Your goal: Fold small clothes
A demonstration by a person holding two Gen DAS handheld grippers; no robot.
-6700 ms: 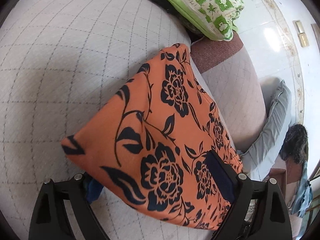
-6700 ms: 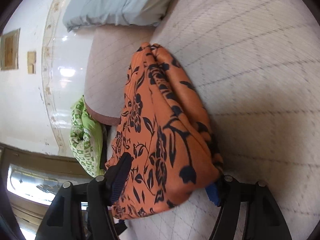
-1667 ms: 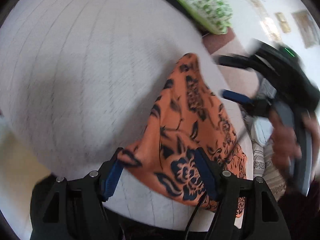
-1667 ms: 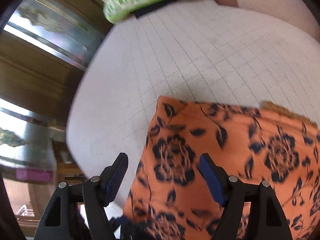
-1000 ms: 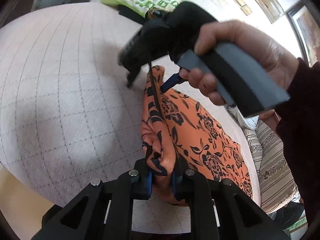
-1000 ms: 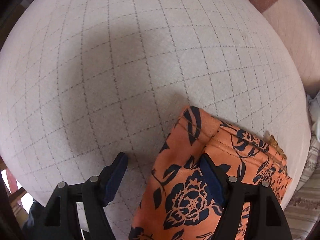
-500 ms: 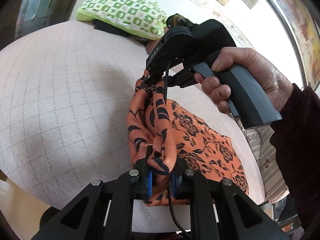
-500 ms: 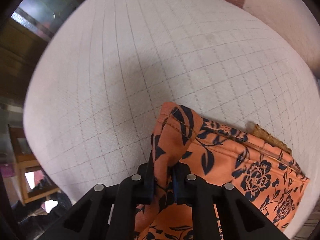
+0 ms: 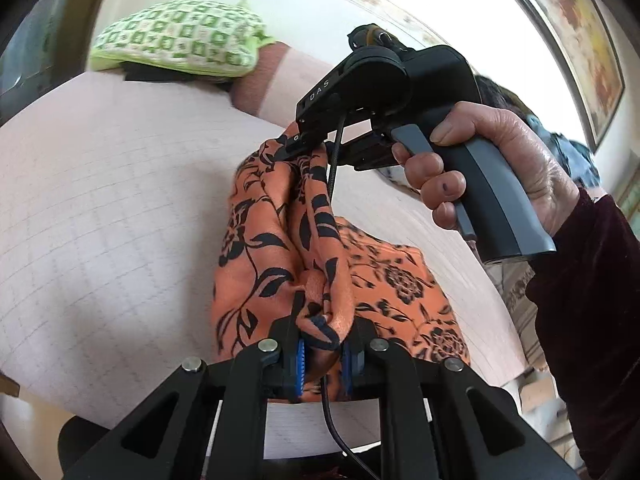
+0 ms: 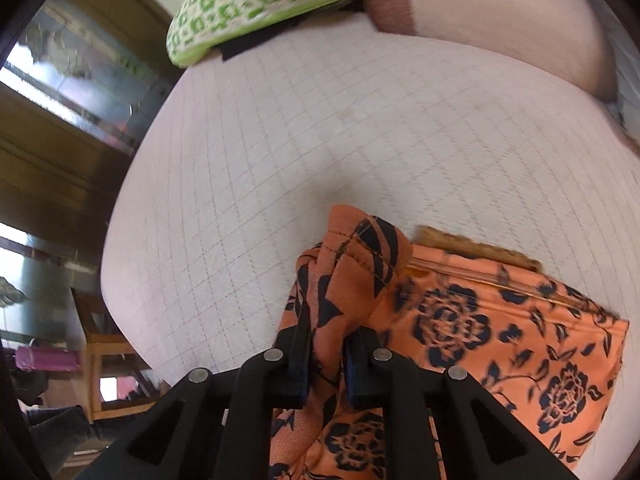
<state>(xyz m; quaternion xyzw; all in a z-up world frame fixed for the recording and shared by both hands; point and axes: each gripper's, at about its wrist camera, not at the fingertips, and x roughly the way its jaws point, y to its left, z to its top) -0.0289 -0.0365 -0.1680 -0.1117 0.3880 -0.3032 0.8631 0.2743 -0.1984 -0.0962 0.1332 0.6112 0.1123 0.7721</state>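
An orange garment with black flowers [image 9: 280, 240] lies partly on a pale quilted cushion [image 9: 100, 200], with one edge lifted off it. My left gripper [image 9: 322, 356] is shut on the near corner of that edge. My right gripper [image 9: 292, 148], held in a person's hand [image 9: 492, 160], pinches the far corner higher up, so the cloth hangs in a fold between the two. In the right wrist view my right gripper [image 10: 326, 360] is shut on a bunched orange corner [image 10: 356, 260], and the rest of the garment [image 10: 500, 344] spreads flat to the right.
A green and white patterned pillow [image 9: 176, 40] lies at the far end of the cushion, over something black. A brown padded sofa arm [image 10: 500, 4] rises behind it. Wooden furniture and a small stool [image 10: 108, 368] stand beyond the cushion's left edge.
My right gripper closed on the garment's far corner and rose with it. My left gripper, shut all along, also lifted its corner, so the edge now hangs above the cushion.
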